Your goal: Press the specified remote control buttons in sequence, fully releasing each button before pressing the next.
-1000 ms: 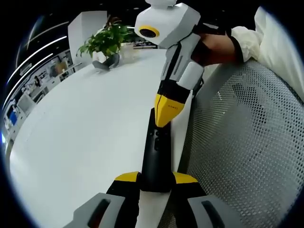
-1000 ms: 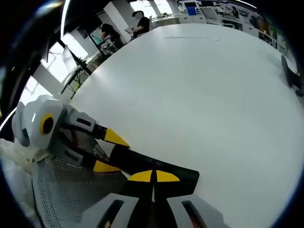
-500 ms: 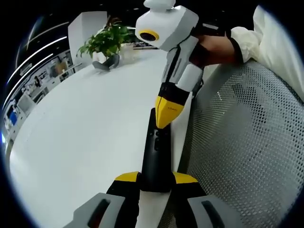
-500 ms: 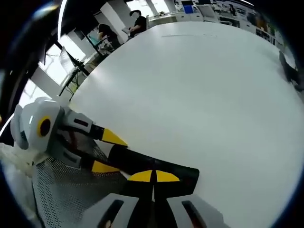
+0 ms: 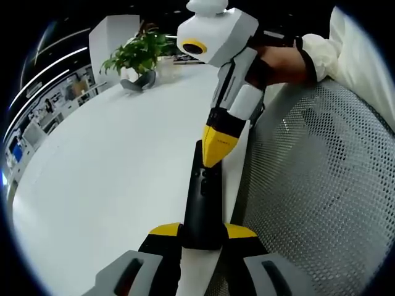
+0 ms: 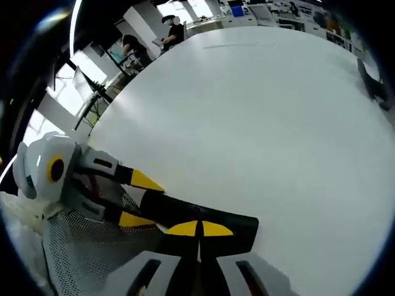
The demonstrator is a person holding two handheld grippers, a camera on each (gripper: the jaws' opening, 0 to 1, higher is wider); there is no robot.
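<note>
Black remote [image 5: 203, 203] at table [image 5: 111, 166] edge, pinched by left gripper [image 5: 202, 237]; right gripper [image 6: 199, 229] jaws closed, tips on remote.

remote control [image 5: 202, 206] [image 6: 203, 220]: long, slim, black bar, lying flat along edge of white table [image 5: 111, 179], just beside perforated mesh surface [image 5: 308, 197]. small buttons on upper face near middle (too small to read). in left gripper view, near end clamped between yellow-tipped jaws of left gripper [image 5: 202, 233]; right gripper [image 5: 214, 154], jaws together, tip touching remote's far half from above. in right gripper view, remote runs crosswise under closed jaws.
</note>
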